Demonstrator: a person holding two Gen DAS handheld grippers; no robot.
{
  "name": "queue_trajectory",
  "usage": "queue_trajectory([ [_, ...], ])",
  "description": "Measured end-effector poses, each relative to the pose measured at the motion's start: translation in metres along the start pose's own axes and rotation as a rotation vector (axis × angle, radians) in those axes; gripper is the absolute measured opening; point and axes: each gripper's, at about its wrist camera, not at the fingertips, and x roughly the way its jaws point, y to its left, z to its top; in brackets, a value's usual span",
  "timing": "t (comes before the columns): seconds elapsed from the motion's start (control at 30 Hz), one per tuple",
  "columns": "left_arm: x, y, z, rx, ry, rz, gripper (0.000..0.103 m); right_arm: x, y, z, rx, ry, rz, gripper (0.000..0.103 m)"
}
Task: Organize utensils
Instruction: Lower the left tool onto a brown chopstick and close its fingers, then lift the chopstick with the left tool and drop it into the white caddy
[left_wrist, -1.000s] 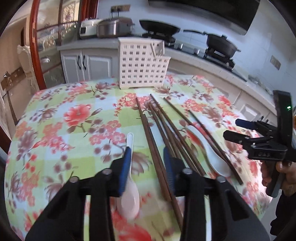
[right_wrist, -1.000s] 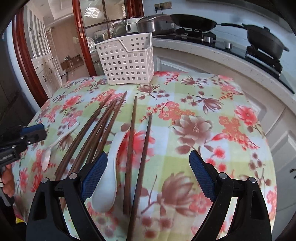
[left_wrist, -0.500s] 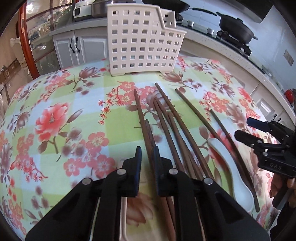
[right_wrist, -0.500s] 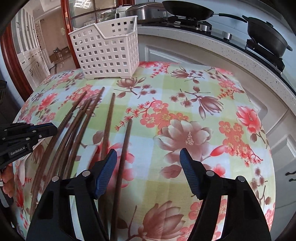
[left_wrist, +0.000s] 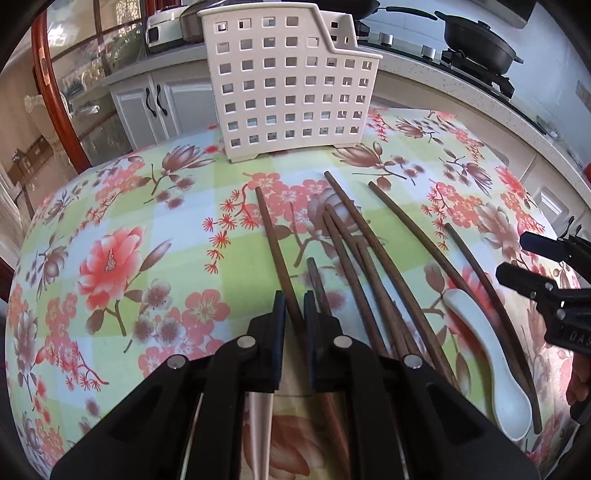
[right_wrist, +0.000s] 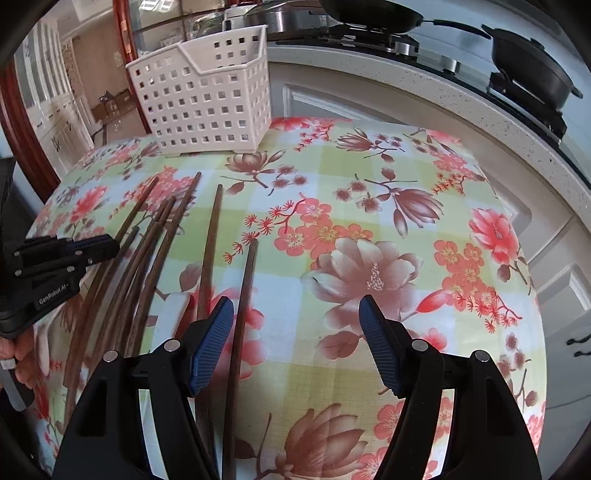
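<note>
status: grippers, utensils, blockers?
Left gripper shut on a chopstick. Right gripper open, holding nothing. Other chopsticks, white spoon on the table; white basket unobstructed.

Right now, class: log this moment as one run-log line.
left gripper: shut on chopstick | right gripper: open, over tablecloth | white basket: upright | spoon: on table

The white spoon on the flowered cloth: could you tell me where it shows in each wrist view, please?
Left wrist: the white spoon lies at lower right, beside the chopsticks.
Right wrist: only its handle end shows, lower left, behind the finger.
Shared landmark: the white basket at the table's far edge.
</note>
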Motion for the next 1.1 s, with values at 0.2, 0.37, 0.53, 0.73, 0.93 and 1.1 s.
queue_trajectory([
  [0.2, 0.002, 0.003, 0.003, -0.009, 0.002, -0.027, 0.010, 0.010, 0.015, -0.005, -0.033, 0.068, -0.004, 0.053],
  [0.37, 0.002, 0.001, 0.002, 0.004, -0.006, -0.022, 0.010, 0.007, 0.024, -0.010, -0.037, 0.064, 0.011, 0.033],
  [0.53, -0.001, 0.006, 0.003, -0.021, -0.002, -0.068, 0.008, 0.006, 0.032, -0.011, -0.061, 0.047, 0.044, 0.015],
  [0.73, -0.030, 0.015, 0.004, -0.054, -0.063, -0.106, 0.007, 0.005, 0.028, -0.008, -0.031, 0.038, 0.071, 0.008],
  [0.93, -0.064, 0.017, -0.002, -0.070, -0.129, -0.172, 0.007, -0.023, 0.021, -0.001, -0.014, -0.022, 0.097, 0.008],
  [1.1, -0.094, 0.016, -0.002, -0.059, -0.190, -0.179, 0.007, -0.061, 0.012, 0.009, 0.001, -0.101, 0.108, 0.008],
])
